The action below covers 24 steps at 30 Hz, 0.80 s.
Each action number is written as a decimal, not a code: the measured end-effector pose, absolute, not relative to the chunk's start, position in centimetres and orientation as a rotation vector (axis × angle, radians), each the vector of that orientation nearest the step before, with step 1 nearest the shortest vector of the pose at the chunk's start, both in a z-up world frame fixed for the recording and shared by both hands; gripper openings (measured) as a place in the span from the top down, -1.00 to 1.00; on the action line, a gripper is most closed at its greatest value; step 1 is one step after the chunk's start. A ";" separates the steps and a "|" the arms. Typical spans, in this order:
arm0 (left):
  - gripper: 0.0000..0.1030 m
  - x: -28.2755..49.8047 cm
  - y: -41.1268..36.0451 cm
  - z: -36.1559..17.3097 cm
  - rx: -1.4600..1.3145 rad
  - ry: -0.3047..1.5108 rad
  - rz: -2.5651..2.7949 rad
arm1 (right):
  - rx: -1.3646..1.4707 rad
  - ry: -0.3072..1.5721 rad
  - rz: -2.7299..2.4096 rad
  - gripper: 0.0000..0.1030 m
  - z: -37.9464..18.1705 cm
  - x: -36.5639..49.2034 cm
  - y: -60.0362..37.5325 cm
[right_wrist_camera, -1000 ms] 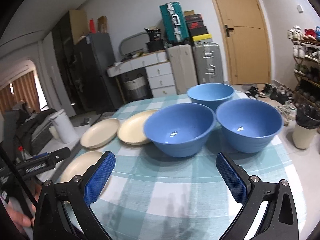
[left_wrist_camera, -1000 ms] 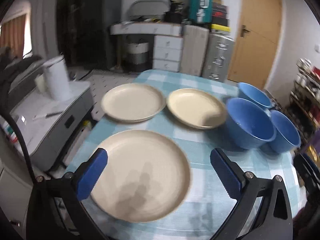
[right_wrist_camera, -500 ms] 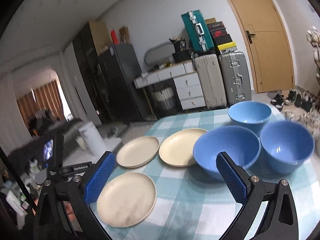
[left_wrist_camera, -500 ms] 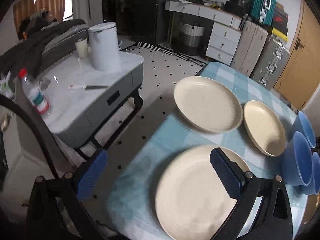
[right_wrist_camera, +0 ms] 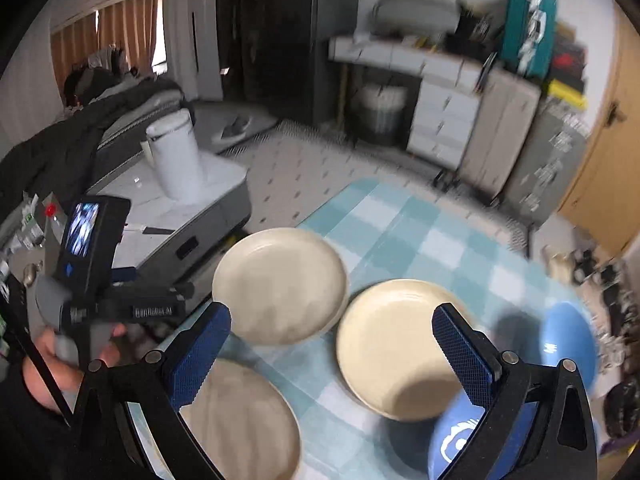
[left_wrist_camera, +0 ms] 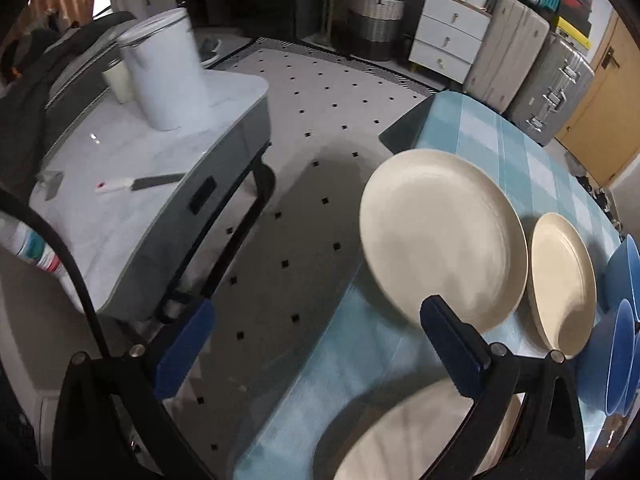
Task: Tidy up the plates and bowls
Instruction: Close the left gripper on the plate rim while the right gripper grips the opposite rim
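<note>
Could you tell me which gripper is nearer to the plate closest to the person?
Left, probably. The left gripper hangs open at that nearest plate's left edge, one finger over it. The right gripper is open too, above the table, plate below its left finger.

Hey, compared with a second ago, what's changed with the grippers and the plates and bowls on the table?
Both grippers swung to the left. The left gripper now hangs over the table's left edge, and the right gripper has left the blue bowls for the cream plates. Neither took hold of anything; both sets of jaws remain wide open. The plates and bowls lie where they were on the checked tablecloth.
</note>
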<state>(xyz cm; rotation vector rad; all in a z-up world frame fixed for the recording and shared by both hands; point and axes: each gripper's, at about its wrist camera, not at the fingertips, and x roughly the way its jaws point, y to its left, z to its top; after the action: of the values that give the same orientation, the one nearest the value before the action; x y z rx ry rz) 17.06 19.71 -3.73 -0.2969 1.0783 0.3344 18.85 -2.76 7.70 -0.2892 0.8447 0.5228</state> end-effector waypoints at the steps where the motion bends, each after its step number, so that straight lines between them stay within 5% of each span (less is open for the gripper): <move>1: -1.00 17.6 19.8 -4.0 -0.287 1.075 0.335 | -0.293 0.887 0.536 -0.99 6.9 20.6 -1.9; 20: -0.97 23.6 21.0 -7.7 -0.269 1.115 0.216 | -0.478 1.141 0.590 -0.97 -6.0 37.0 5.5; 24: -0.97 24.1 20.6 -8.2 -0.240 1.120 0.207 | -0.465 1.179 0.599 -0.80 -7.7 37.6 5.7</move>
<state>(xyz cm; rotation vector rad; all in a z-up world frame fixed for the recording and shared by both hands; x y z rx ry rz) 24.06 20.55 -8.17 -0.2403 1.1203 0.2075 37.64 5.70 -7.67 -0.4653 1.1785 0.5990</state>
